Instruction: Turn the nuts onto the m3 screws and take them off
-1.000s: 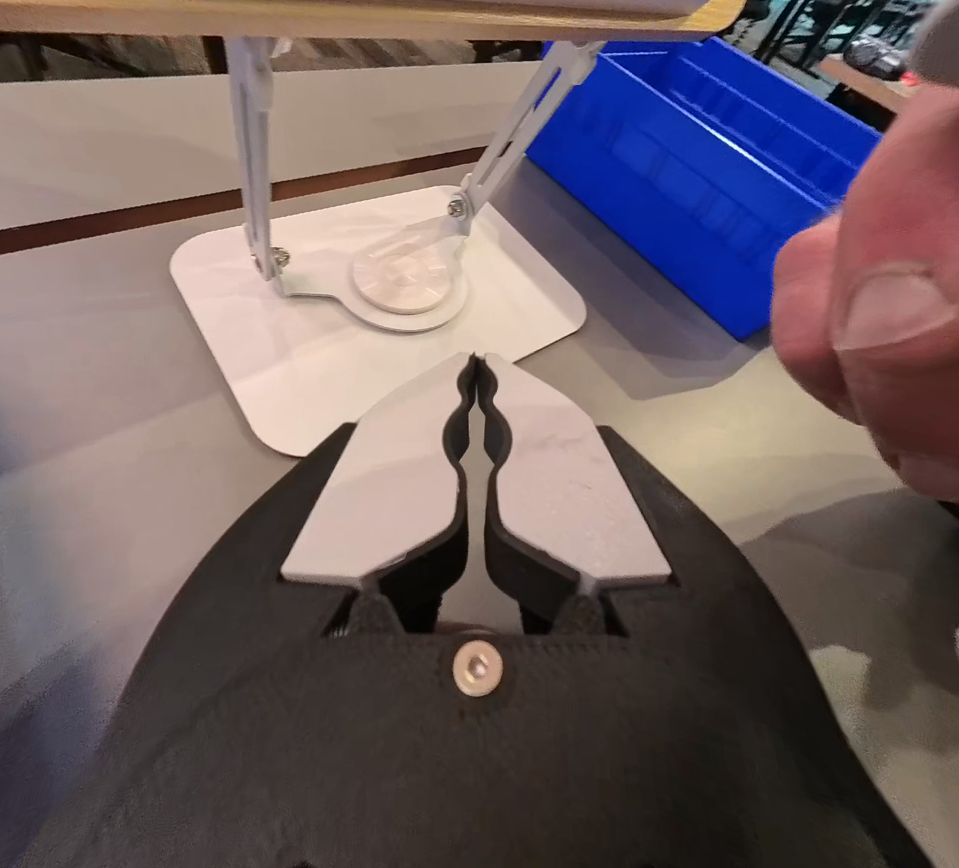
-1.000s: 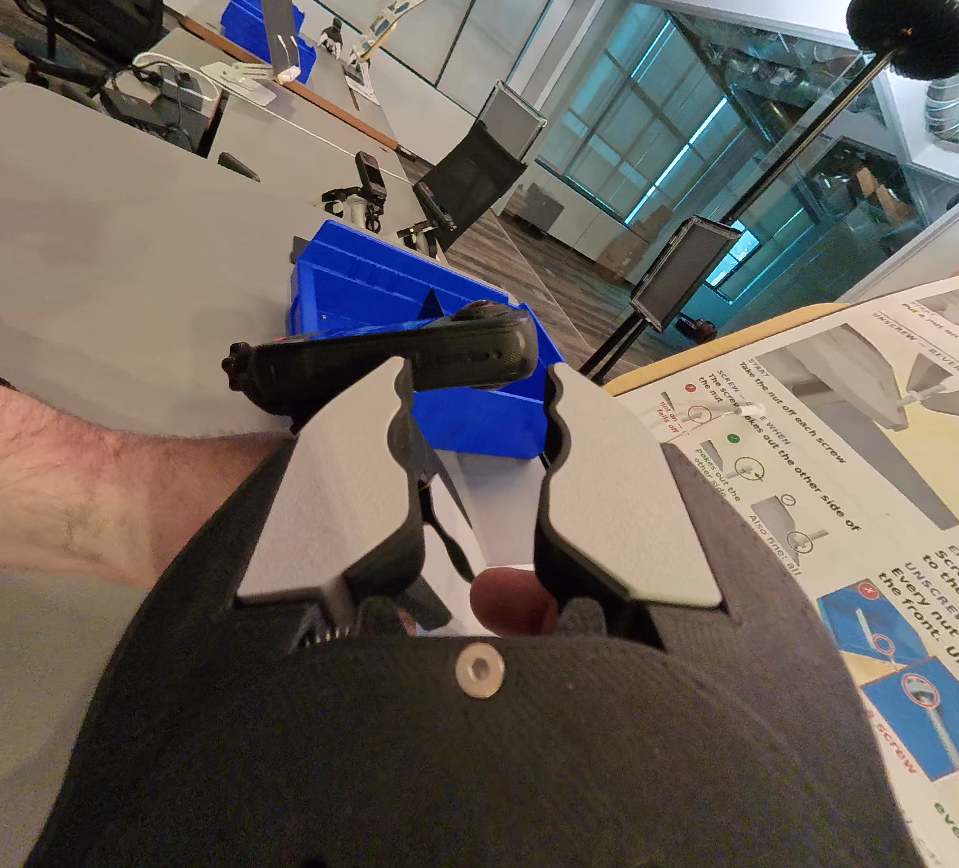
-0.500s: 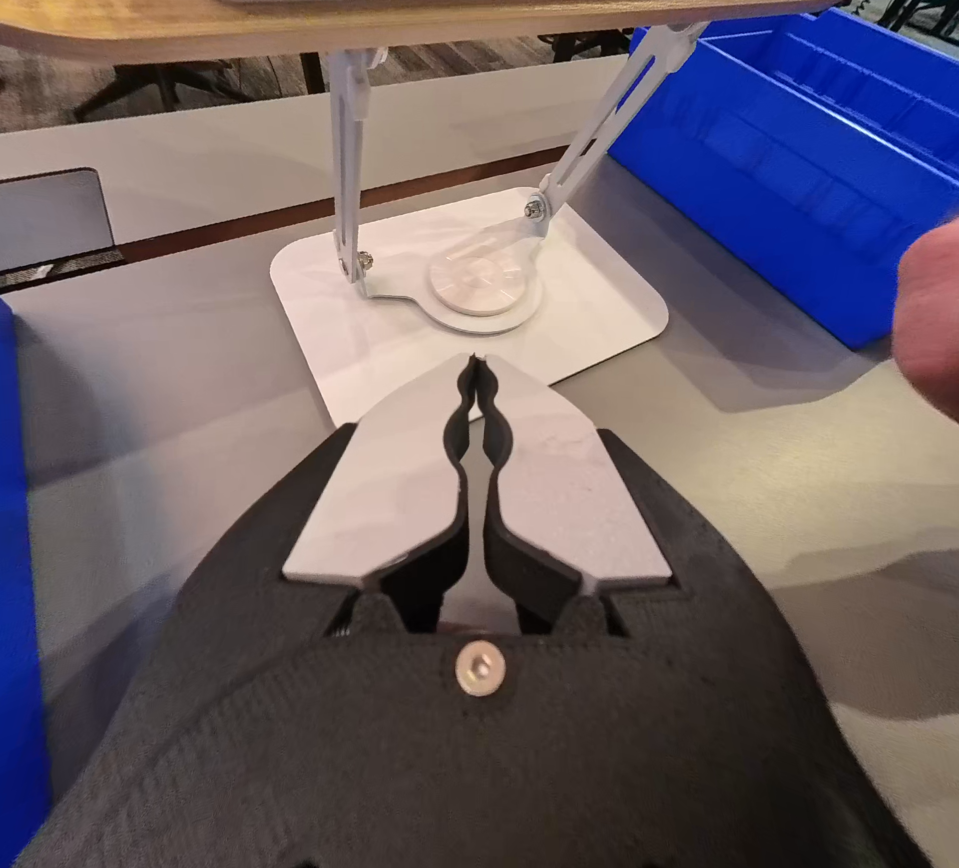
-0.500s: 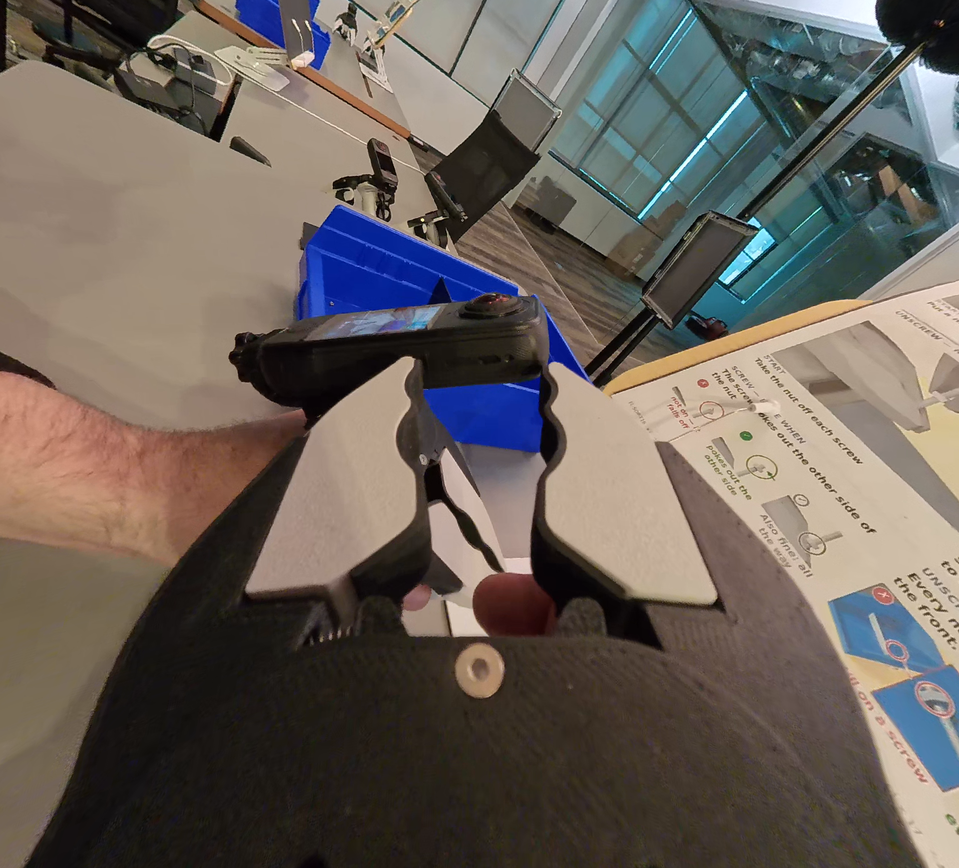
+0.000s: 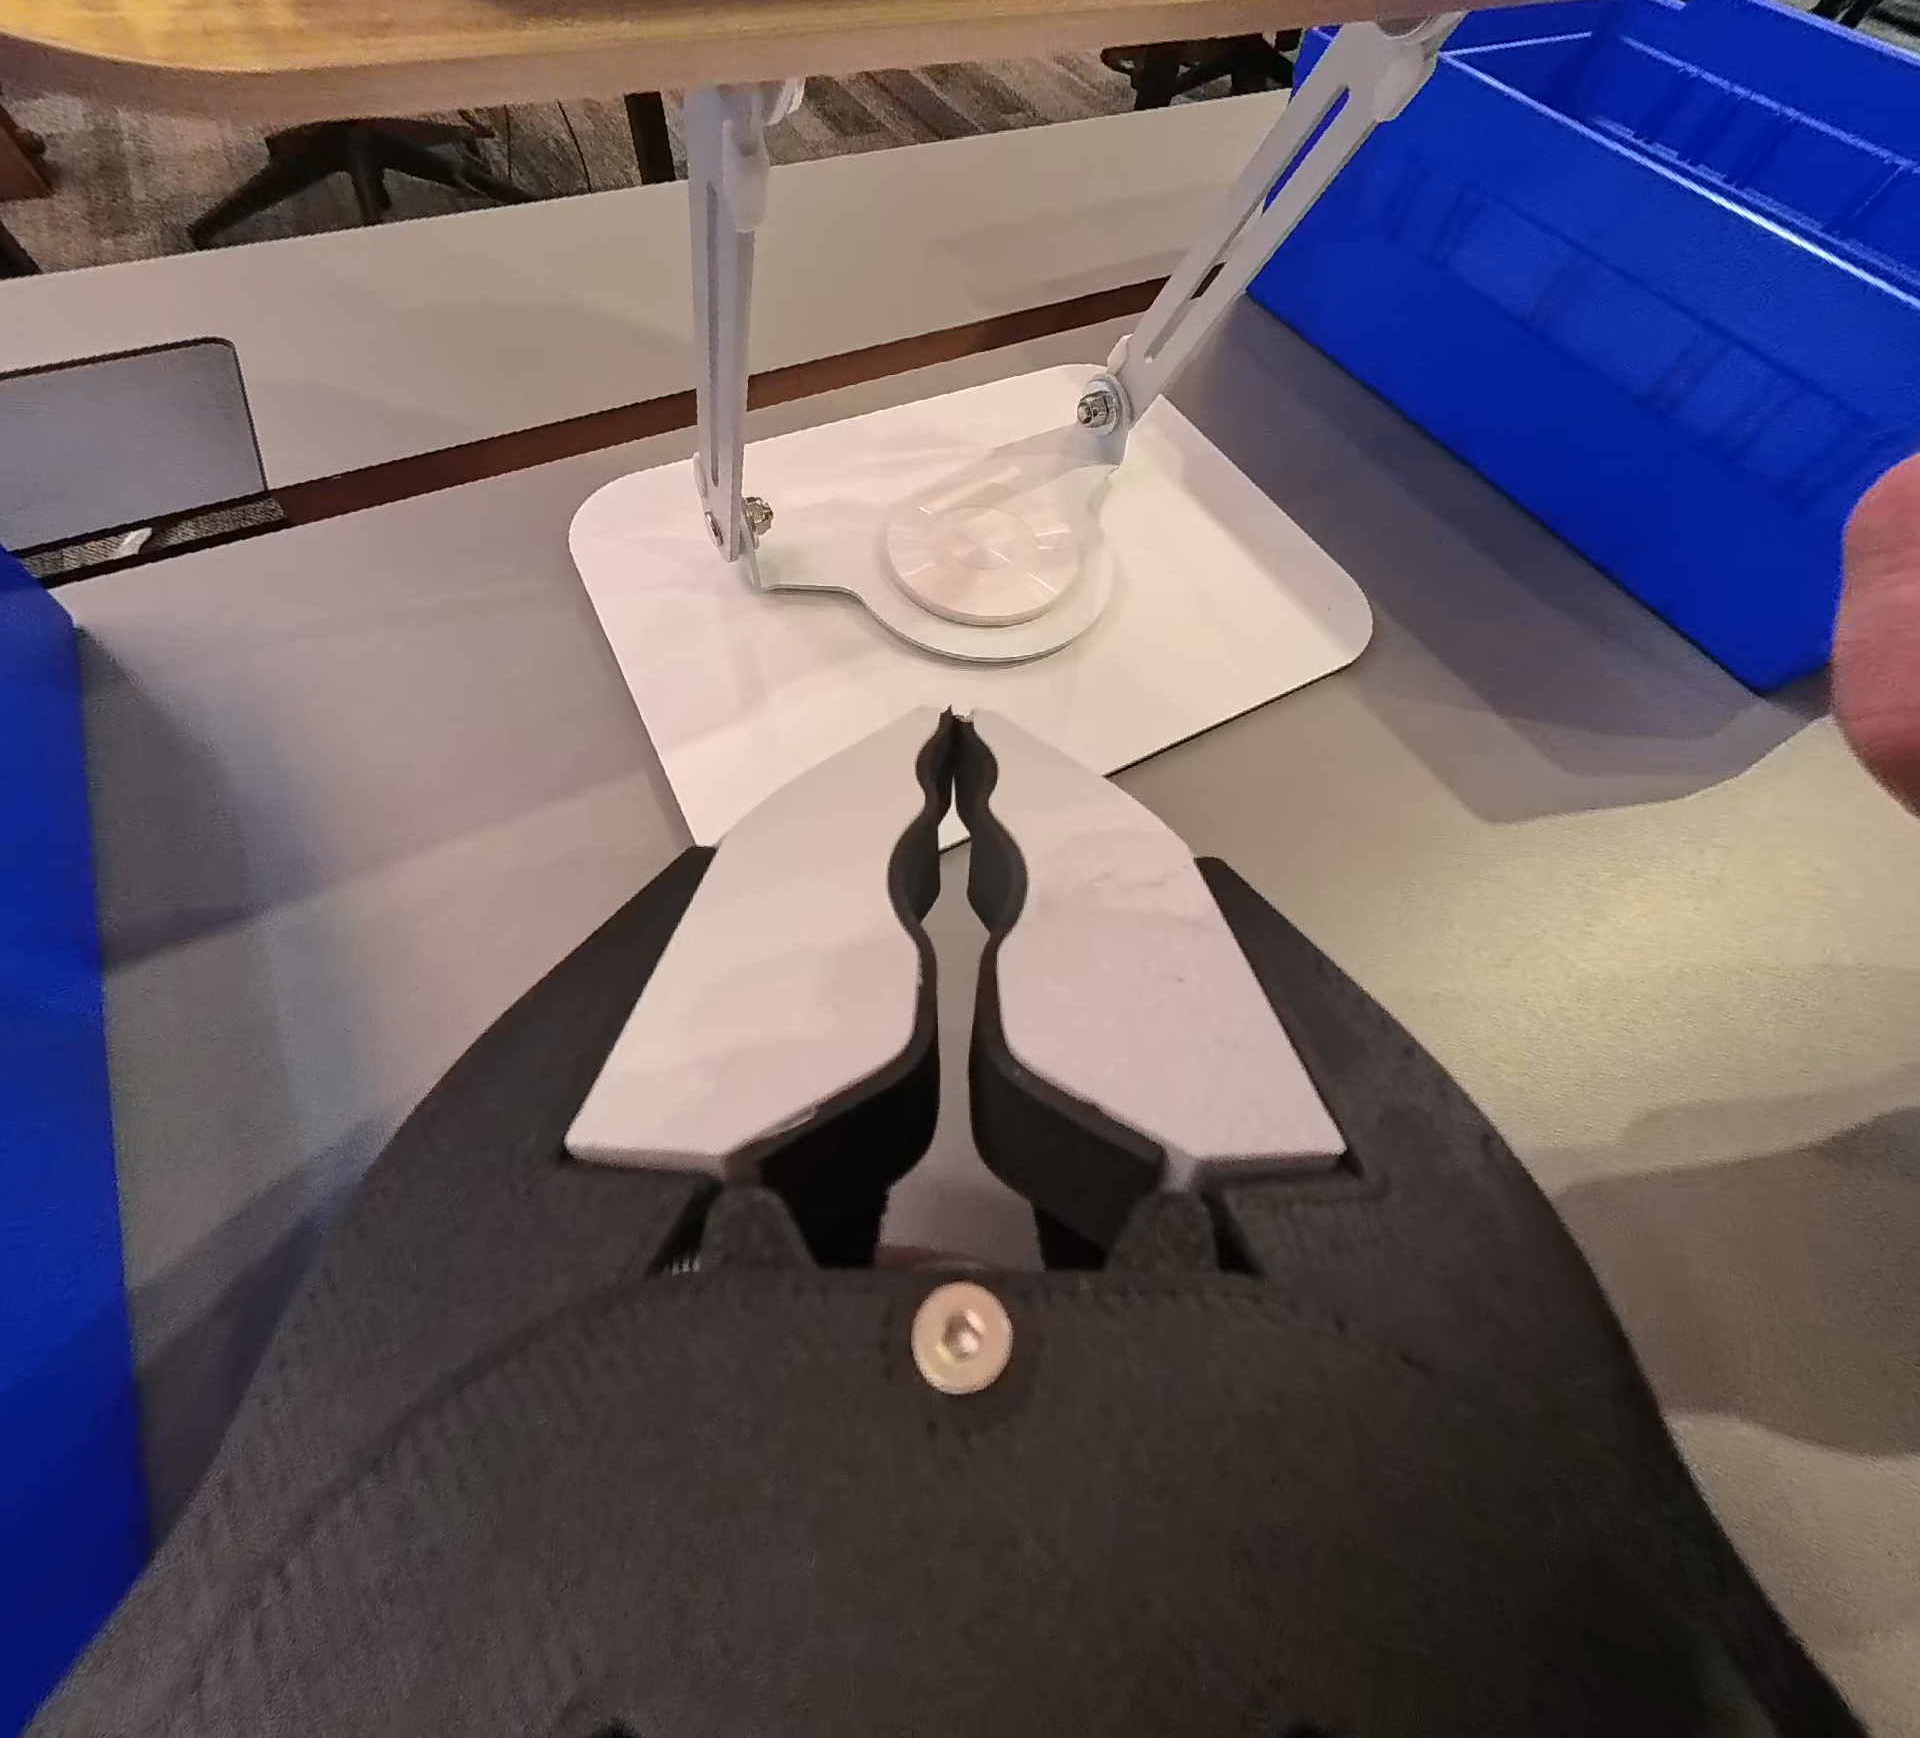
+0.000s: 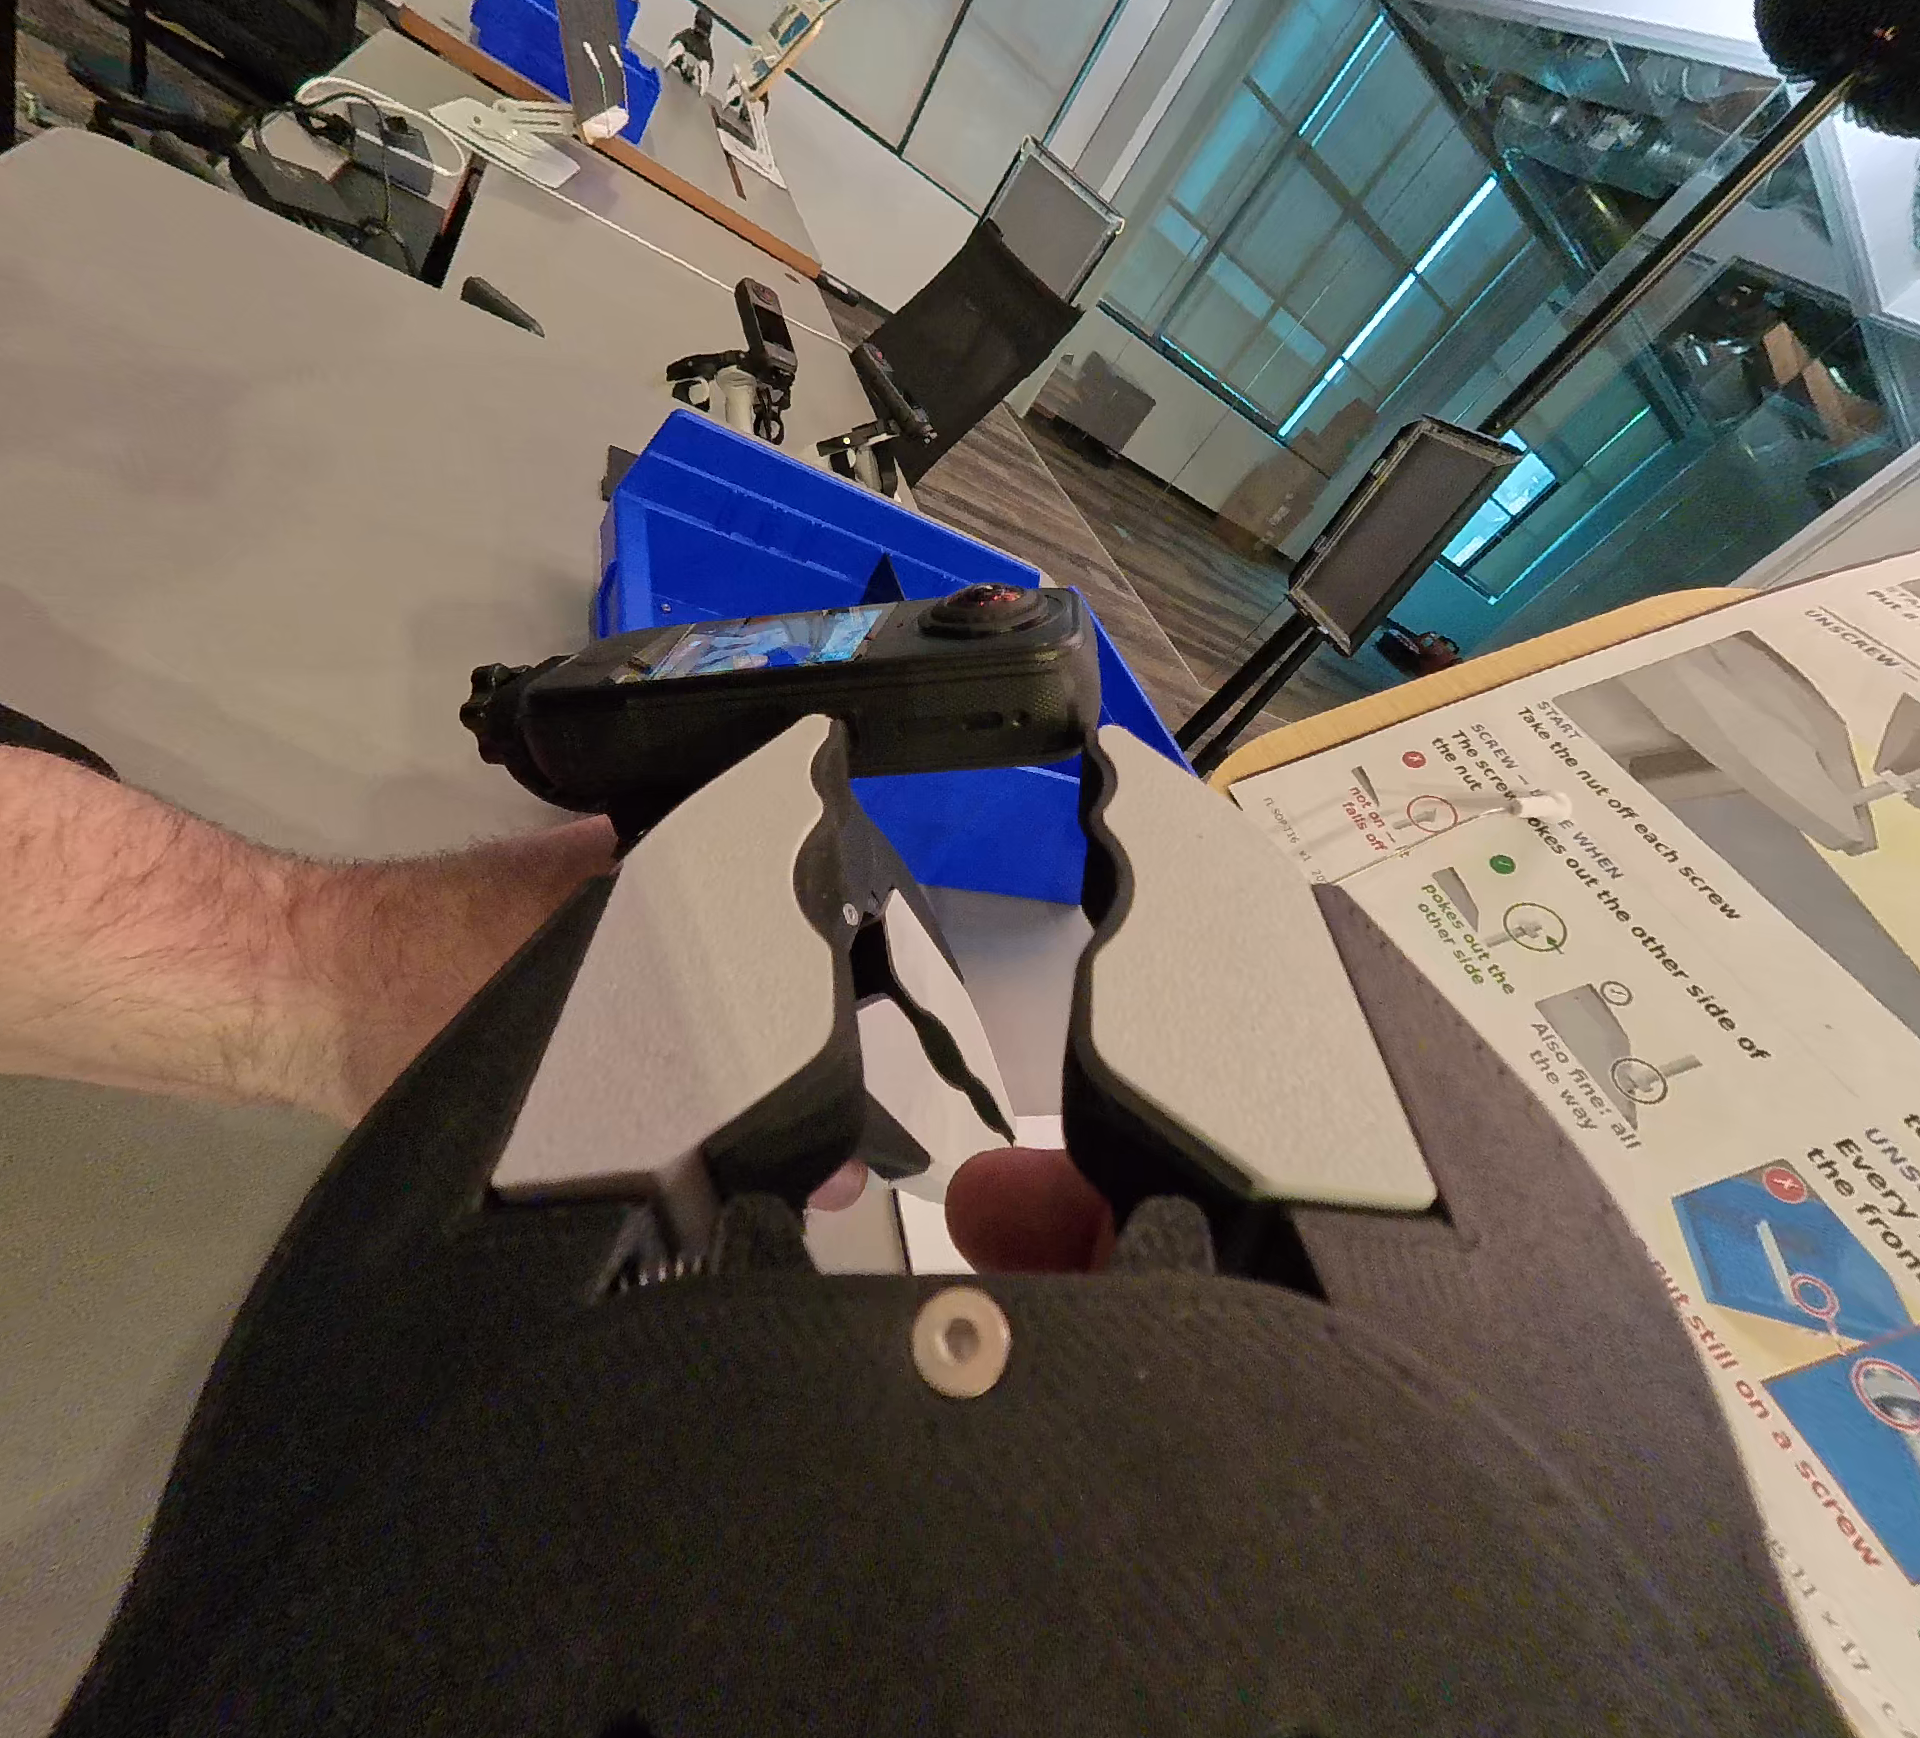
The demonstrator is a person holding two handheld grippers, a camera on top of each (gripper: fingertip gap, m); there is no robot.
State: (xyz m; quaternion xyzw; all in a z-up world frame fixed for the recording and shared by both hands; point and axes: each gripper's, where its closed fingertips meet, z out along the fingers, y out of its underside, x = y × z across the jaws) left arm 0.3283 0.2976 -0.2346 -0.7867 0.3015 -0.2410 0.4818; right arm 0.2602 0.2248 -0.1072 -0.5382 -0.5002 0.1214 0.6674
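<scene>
Bright, sharp ctr, fisheye edges

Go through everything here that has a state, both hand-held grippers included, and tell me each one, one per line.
Left hand-held gripper: shut, nothing between the fingertips.
Right hand-held gripper: open, holding nothing.
White stand: upright on the grey table, its two legs propping up the wooden board.
Blue bin: open-topped, contents not visible.
Instruction sheet: lying flat on the board.

A printed instruction sheet [image 6: 1621, 992] lies on the wooden board [image 6: 1434, 680] in the right wrist view, carrying black, red and green wording beside small diagrams, with red cross and green check marks. The camera screen [image 6: 769, 649] is too blurred to read. The left wrist view shows no writing.
</scene>
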